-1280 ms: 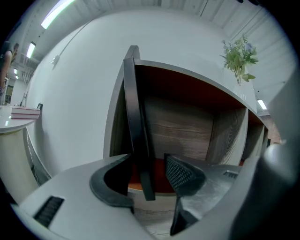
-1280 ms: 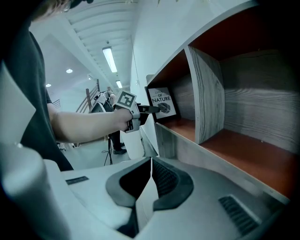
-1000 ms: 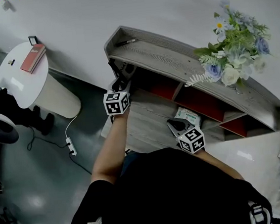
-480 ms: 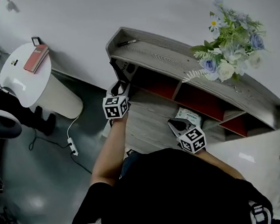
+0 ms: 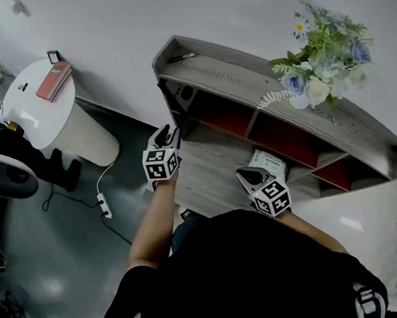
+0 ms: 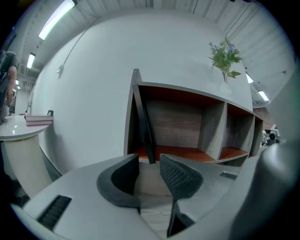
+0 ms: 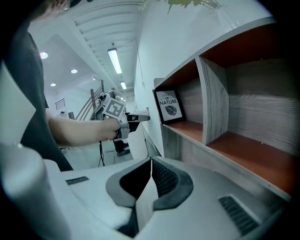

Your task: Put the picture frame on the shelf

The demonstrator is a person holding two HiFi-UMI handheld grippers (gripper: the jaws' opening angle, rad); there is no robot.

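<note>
Head view has the picture frame already inside the shelf, in the end compartment at that picture's left. The left gripper is near the opening but not touching the frame, and the right gripper is well apart, low in front of the middle of the shelf. The left gripper's fingers stand apart with nothing between them and have just been closing on empty air. The right gripper's fingers are pressed together and hold nothing. Judging by how things lie, the placing is done or nearly so. The frame looks light, thin and stiff, with a hard dark border round a printed sheet. If the front is glazed it would be slippery and breakable. Any further nudge is therefore best taken on the border, near the middle of one side rail, with the pads across its thickness and off the face. Because it stands tilted, a bump could probably tip it. Left gripper view gives the frame only edge-on, as a dark strip whose top leans toward the compartment's left wall, so the front cannot be seen there. Right gripper view shows that front, with a leaf print and the word NATURE, and also the left gripper held out in front of the shelf. Only the head view takes in the flowers on the shelf top and a packet on the lower ledge.
</note>
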